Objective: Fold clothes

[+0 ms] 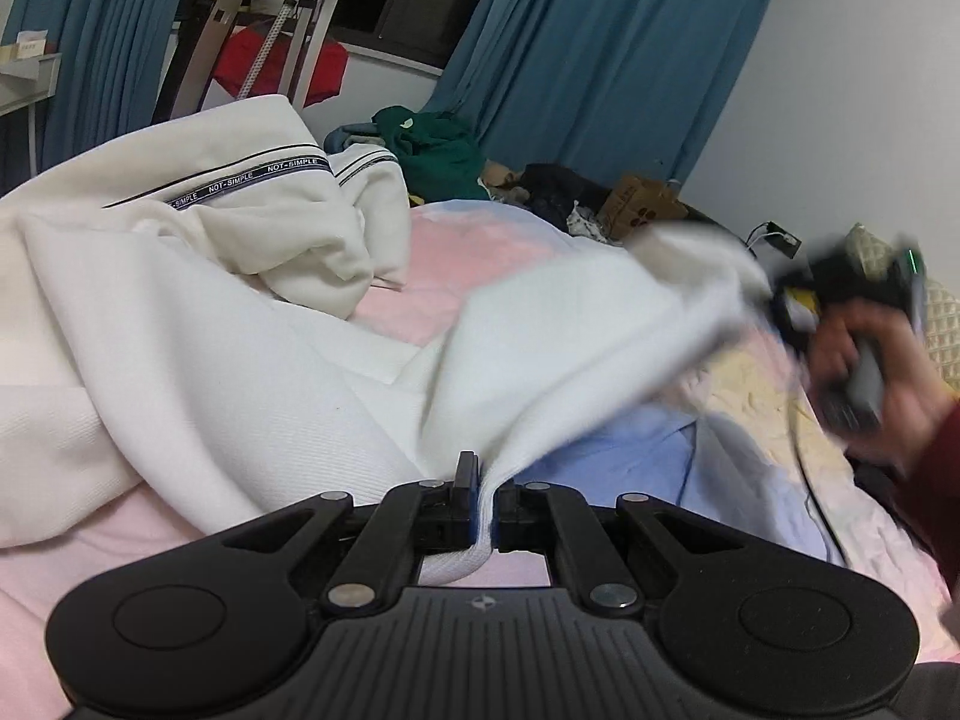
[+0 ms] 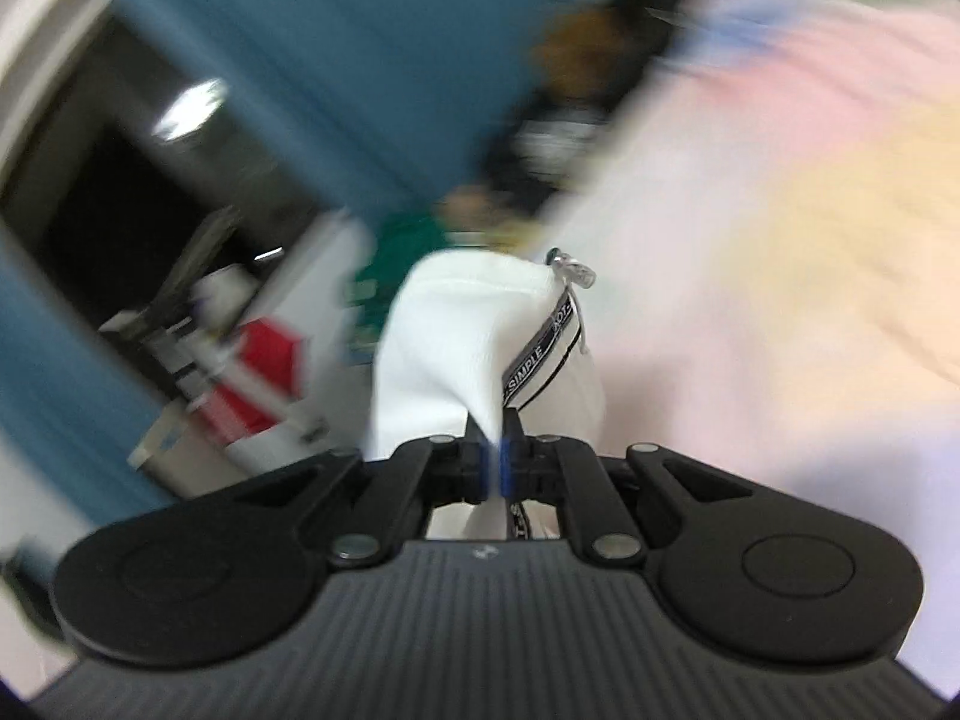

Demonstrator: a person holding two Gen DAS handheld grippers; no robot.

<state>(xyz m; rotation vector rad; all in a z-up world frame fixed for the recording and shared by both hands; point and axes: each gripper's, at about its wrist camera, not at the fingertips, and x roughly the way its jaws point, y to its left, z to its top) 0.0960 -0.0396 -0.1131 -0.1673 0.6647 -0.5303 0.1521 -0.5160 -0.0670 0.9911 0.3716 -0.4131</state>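
White ribbed cotton garment (image 1: pixel 198 324) sprawls over the pastel bedspread (image 1: pixel 480 246); left gripper (image 1: pixel 485 510) and right gripper (image 2: pixel 497 468) each pinch its fabric (right view blurred).

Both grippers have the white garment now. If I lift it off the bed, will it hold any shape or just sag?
Likely floppy: the white garment drapes in soft folds between the left gripper and right gripper. Probably thick for cloth, given its bulky creases, so expect some weight. The drawstring dangles loose and may swing.
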